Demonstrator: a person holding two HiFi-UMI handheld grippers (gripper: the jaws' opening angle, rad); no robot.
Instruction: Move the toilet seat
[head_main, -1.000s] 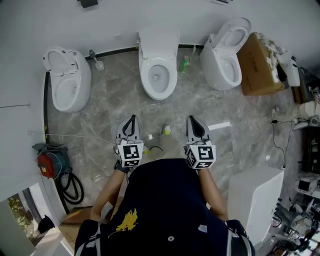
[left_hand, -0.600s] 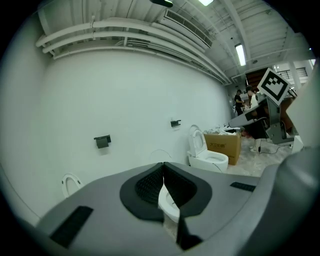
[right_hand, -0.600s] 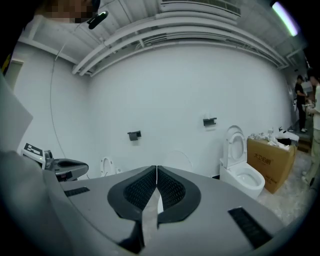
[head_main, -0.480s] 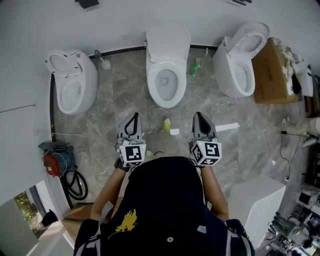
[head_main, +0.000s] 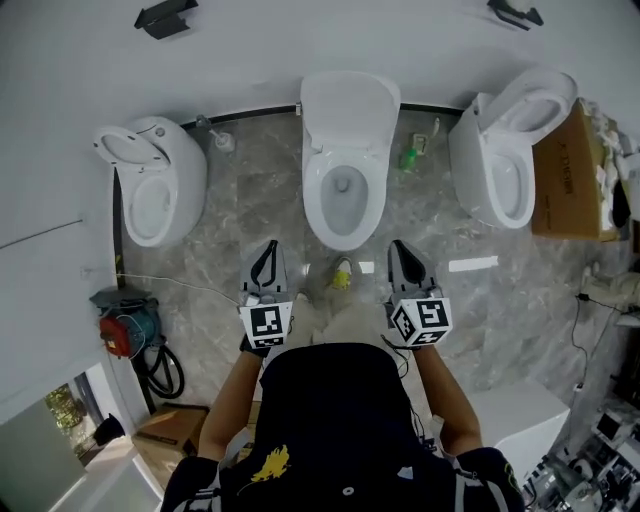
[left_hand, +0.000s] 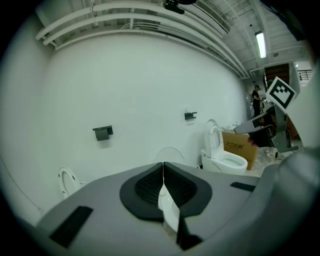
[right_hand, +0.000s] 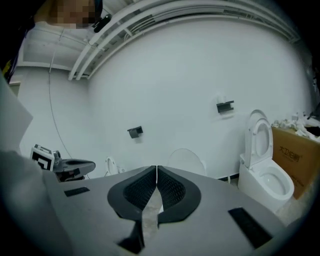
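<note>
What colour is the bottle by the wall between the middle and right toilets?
Green bottle; the head view shows it best.

I see a cardboard box (head_main: 565, 170) far right, a green bottle (head_main: 409, 158) nearer centre, a red machine (head_main: 118, 335) far left.

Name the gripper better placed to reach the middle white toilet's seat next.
Right, narrowly. The grey right gripper and grey left gripper both hang shut and empty before the middle white toilet, but the right one looks slightly nearer its bowl.
</note>
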